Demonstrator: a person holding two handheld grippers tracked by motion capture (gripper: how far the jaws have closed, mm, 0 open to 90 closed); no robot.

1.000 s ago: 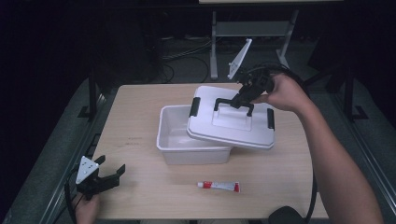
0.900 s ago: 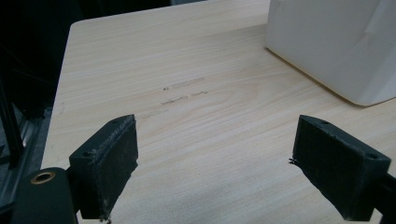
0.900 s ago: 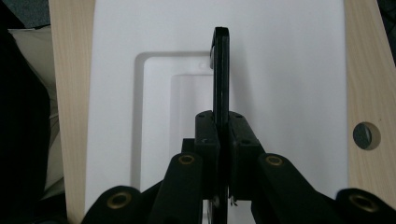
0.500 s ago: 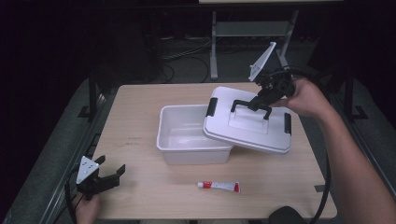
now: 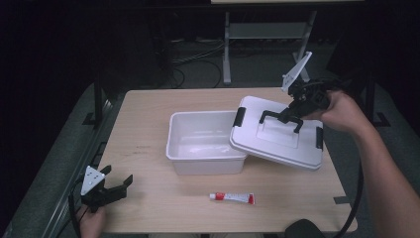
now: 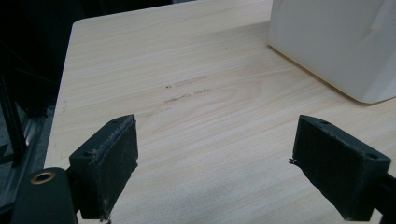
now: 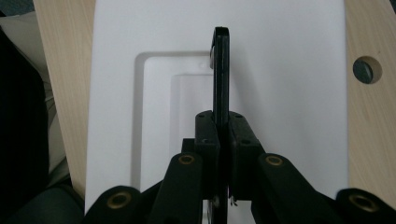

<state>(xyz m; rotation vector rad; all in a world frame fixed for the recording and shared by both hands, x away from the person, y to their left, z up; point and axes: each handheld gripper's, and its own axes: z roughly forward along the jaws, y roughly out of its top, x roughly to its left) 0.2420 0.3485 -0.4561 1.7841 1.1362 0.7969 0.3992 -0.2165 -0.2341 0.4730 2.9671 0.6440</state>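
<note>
White plastic, a rectangular lid (image 5: 277,141) with a black handle (image 5: 281,117) and black end clips, is held tilted by the right gripper (image 5: 292,113), its jaws clamped shut on the handle. The lid's left edge rests on the right rim of an open white rectangular plastic box (image 5: 205,148), its right side lying over the light wooden tabletop (image 5: 148,134). The right hand (image 5: 341,111) is extended from the right, wrist raised. The left gripper (image 5: 111,187) is held low at the near left corner, jaws spread wide with nothing between them. A small white tube with a red cap end (image 5: 232,198) lies in front of the box, apart from it.
</note>
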